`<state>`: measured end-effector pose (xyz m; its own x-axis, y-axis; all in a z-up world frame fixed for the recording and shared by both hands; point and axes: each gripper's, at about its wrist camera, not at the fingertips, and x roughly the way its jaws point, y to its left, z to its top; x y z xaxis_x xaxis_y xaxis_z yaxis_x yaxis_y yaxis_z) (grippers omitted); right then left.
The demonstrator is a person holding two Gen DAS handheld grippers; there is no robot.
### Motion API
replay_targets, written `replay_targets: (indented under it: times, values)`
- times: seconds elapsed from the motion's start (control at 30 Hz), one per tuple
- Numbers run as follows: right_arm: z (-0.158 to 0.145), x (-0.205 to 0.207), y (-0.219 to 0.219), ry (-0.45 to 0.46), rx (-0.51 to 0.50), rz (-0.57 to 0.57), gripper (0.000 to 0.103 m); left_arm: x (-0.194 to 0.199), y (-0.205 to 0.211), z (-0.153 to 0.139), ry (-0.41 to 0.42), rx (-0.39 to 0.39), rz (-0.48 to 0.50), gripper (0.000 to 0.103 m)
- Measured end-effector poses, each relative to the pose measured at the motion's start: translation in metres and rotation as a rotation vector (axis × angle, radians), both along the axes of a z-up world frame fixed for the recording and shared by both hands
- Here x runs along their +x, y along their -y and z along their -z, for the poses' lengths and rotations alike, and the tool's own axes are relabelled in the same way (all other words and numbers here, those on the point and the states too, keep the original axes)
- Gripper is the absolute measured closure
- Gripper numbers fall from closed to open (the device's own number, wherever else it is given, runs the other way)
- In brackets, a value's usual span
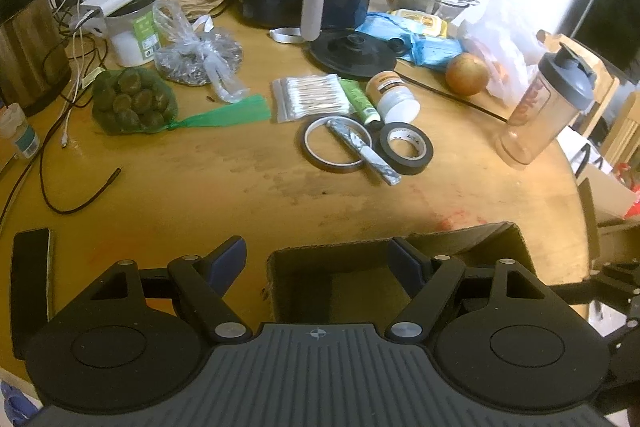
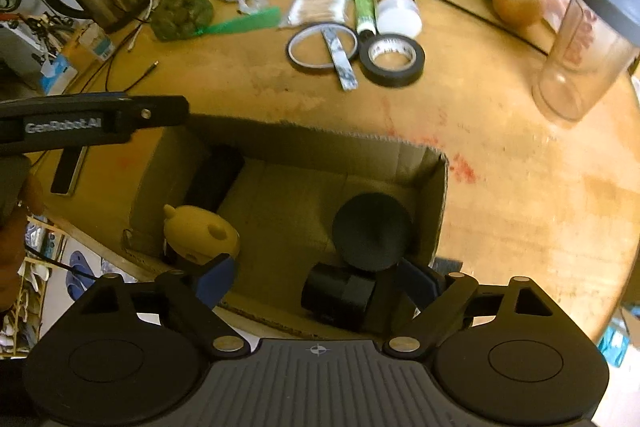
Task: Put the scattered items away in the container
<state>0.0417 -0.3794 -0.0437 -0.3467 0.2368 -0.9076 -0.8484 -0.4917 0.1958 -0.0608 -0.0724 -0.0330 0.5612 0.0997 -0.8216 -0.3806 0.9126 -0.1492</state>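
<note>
- Right gripper [image 2: 316, 277] hangs over the open brown cardboard box [image 2: 438, 195] at the surface's near edge, jaws wide and empty — lift clear before reaching onward.
- Left gripper [image 1: 318, 259] is also wide, holding nothing.
- Inside: a matte black disc-shaped part [image 2: 372, 231] and a smooth yellow rounded toy [image 2: 200, 231].
- Mid-surface — a glossy black tape roll [image 2: 392, 59].

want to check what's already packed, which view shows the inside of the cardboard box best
The right wrist view. It looks down into the cardboard box, showing a yellow item and black items on its floor. The left wrist view shows only the box's far rim and a dark patch of interior behind the left gripper.
</note>
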Motion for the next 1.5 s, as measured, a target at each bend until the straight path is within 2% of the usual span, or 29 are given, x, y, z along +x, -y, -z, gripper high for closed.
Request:
replay_targets:
  times: [0.17,0.53,0.77,0.9,1.23,1.5]
  values:
    - [-0.009,0.005,-0.006,-0.019,0.072,0.017,0.013,0.007,0.001,-0.001,-0.003,0.0,0.013,0.025]
    - [-0.009,0.021,-0.031,-0.022,0.116,0.087,0.008,0.021,0.006,0.001,0.0,-0.023,0.053,0.025]
    - [-0.019,0.032,-0.051,-0.086,0.141,0.159,0.006,0.029,0.008,-0.003,0.001,-0.022,0.058,0.025]
    - [-0.03,0.037,-0.06,-0.082,0.215,0.148,0.0,0.037,0.007,-0.008,0.013,-0.016,0.057,0.025]
    - [-0.056,0.042,-0.087,-0.094,0.343,0.106,0.0,0.059,0.004,-0.019,0.044,0.0,0.056,0.025]
    - [-0.057,0.046,-0.099,-0.102,0.347,0.125,0.0,0.068,-0.002,-0.014,0.041,0.019,0.04,0.025]
